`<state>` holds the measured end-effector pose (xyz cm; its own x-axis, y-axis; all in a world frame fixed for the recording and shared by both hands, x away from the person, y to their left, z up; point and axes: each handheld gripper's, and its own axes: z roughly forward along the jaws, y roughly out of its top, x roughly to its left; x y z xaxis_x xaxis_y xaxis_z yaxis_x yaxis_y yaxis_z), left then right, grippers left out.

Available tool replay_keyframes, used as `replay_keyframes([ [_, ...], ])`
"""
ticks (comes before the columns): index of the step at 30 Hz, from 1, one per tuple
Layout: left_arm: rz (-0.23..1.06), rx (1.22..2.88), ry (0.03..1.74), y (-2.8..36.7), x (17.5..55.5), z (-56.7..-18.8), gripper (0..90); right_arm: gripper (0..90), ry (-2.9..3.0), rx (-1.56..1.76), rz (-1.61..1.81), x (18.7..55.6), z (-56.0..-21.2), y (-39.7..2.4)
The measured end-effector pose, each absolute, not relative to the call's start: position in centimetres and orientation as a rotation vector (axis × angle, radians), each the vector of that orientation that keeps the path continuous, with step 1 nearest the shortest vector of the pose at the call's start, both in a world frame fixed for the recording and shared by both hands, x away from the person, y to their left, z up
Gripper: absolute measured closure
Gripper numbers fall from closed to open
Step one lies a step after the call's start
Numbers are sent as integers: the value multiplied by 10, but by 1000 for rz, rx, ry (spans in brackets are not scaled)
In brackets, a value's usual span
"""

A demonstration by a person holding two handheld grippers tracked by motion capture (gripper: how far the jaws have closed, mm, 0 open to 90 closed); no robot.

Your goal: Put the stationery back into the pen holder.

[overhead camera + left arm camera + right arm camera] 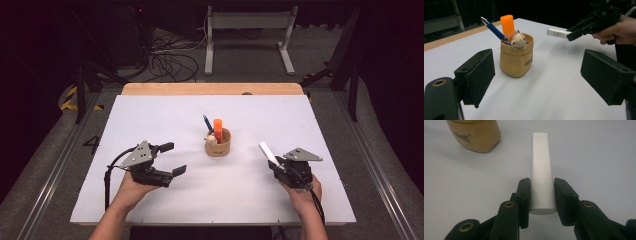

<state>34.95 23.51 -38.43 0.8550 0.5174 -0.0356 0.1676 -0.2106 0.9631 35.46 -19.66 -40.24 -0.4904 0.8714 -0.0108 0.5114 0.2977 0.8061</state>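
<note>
There is one white stick (266, 152), a flat-sided bar with a squared end, and it sits pinched between the two jaws of the right claw (276, 163), which press on its two long sides near its back end. It hangs in the air above the near right part of the white surface (165, 112), clear of it, well to the right of the single tan pouch-shaped holder (218, 145) that stands upright near the middle. The stick's long axis runs from the claw up and away toward the far left, its free end aimed roughly toward the holder and tilted a little upward; in the left gripper view it (558, 33) lies almost level, its free end pointing left at the holder's (517, 59) rim height. In the right gripper view the stick (542, 182) runs straight out from between the jaws, the holder (475, 133) off to the upper left. The holder carries three things: one blue pen (207, 123) leaning to the far left, one orange marker (218, 128) standing upright, and one small tan bear-shaped figure (518, 40) peeking over the rim. The left claw (172, 159) rests at the near left, jaws spread wide with nothing between them, facing right toward the holder.
</note>
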Motion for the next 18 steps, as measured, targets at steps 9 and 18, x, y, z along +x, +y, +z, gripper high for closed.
replay_keyframes([
  [9,364,1790,513,234,348,-384,129,677,2207,1157,1152,354,-392,-178],
  [18,414,1800,519,233,347,-384,130,677,2290,1077,1242,351,-378,-163],
])
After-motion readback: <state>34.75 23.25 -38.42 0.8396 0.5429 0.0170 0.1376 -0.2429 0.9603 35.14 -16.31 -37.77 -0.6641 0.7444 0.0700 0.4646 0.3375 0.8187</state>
